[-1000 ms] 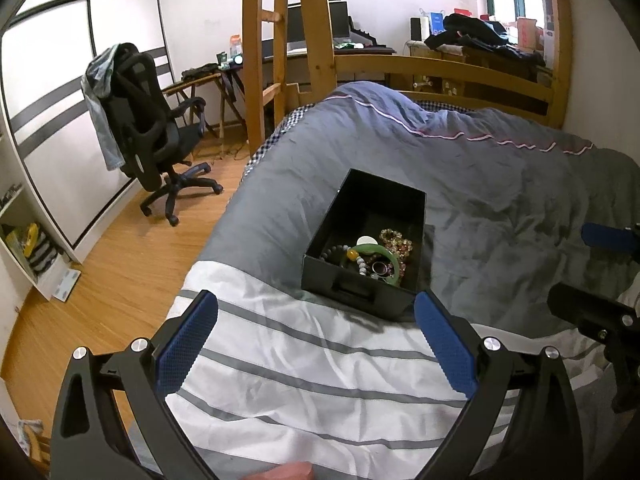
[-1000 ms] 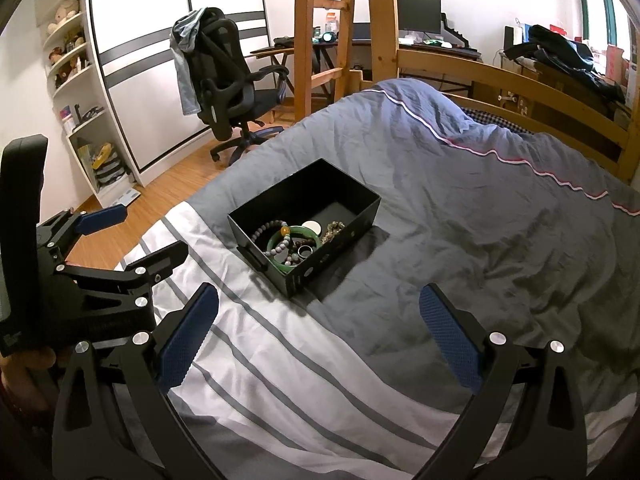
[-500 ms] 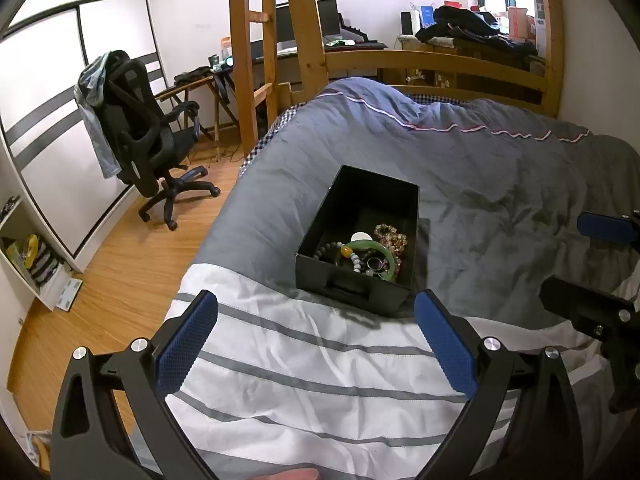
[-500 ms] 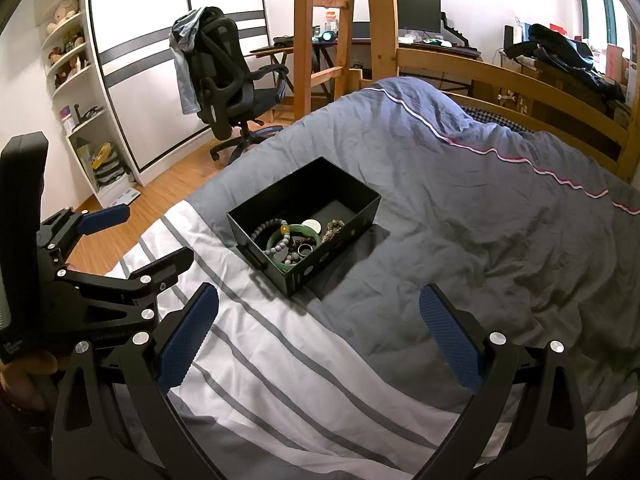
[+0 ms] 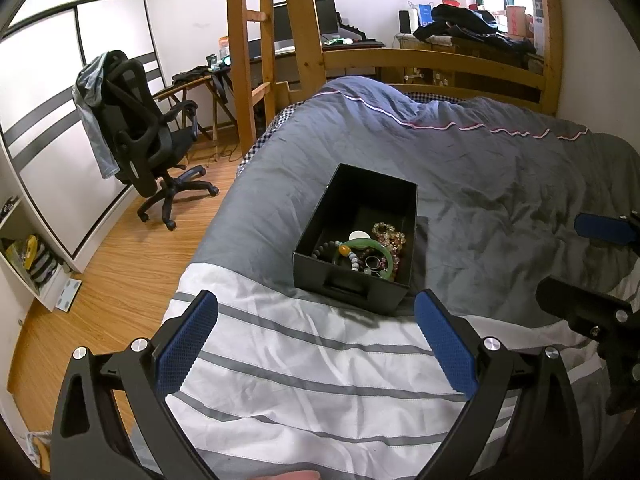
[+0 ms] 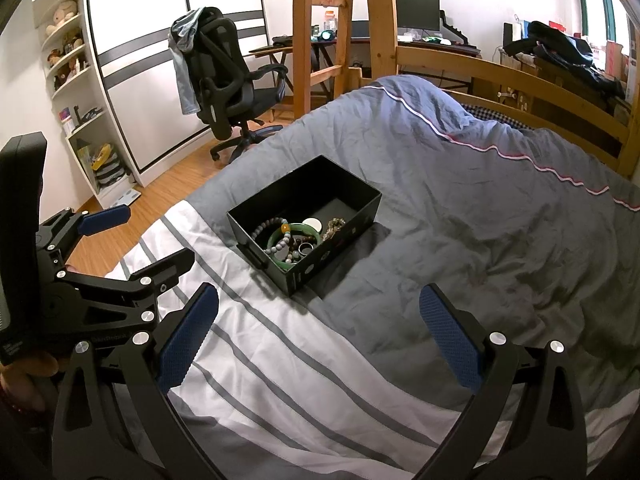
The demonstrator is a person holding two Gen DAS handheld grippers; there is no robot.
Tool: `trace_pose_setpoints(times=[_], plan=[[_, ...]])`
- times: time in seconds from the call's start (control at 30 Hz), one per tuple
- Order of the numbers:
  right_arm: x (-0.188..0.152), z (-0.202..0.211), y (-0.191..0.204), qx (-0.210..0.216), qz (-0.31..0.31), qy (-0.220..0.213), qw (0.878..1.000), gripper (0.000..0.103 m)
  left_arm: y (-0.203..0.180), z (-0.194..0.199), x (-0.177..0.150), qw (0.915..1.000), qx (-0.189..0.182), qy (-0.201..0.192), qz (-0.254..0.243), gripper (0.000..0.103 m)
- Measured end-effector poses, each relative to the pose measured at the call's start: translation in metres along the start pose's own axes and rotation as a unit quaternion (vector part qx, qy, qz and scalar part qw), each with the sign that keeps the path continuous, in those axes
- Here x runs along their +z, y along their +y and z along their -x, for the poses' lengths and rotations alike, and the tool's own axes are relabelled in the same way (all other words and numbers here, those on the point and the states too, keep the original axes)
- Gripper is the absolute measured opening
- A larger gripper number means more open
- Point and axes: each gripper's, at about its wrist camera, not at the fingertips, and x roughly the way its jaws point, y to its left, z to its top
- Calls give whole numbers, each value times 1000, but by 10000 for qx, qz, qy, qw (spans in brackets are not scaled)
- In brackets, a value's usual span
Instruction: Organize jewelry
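Note:
A black open box (image 5: 376, 190) (image 6: 352, 192) sits on the bed where the grey duvet meets the striped white sheet. Inside lie a green bangle (image 5: 370, 245) (image 6: 280, 233), bead bracelets (image 5: 390, 234) (image 6: 269, 225), a small ring (image 5: 374, 263) (image 6: 306, 247) and a white disc (image 5: 359, 236) (image 6: 312, 223). My left gripper (image 5: 316, 344) hangs open above the white sheet, just short of the box's near wall. My right gripper (image 6: 318, 344) is open too, further back and to the right of the box. Neither holds anything.
The bed's duvet (image 6: 480, 184) spreads right and beyond the box. A wooden bed frame (image 5: 432, 60) and ladder posts (image 6: 340, 20) stand behind. An office chair (image 5: 136, 132) is on the wooden floor to the left, beside a wardrobe and shelves (image 6: 76, 80).
The left wrist view has lifted and drawn back slightly, so the box sits a little further off and more centred. The right gripper has barely moved. Both stay open.

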Motion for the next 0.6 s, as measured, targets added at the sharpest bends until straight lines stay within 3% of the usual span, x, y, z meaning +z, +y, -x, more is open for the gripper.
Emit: trace_pose_setpoints(times=[0.6], plan=[[1,0,0,-1,2,5,10000,99,-1,1,0,10000,13,-2,-4,97]])
